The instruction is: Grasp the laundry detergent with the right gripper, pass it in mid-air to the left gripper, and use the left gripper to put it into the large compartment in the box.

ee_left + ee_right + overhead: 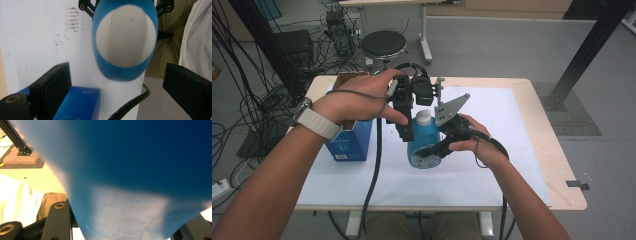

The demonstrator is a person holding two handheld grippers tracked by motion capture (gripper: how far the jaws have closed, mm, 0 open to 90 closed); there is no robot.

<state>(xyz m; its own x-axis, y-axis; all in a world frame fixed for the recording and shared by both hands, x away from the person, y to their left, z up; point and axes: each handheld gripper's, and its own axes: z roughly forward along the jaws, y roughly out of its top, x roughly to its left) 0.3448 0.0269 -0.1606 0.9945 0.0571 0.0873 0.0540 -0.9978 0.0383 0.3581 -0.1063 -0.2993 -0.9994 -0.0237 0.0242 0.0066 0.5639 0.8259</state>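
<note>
The blue bottle [424,142] stands upright mid-table with a white cap; its label is pale, the print too blurred to read. The right gripper [439,145] is clamped on its body from the right. The left gripper [117,82] hovers above the cap, jaws apart — a blue box [349,142] just left, writing illegible.

Table [557,150]: light wood top, pale edge exposed along the right side. A white sheet [492,175] covers most of it. On the sheet, a blue bottle [424,142] stands near centre; a blue box [349,142] sits at nine o'clock from it.
</note>
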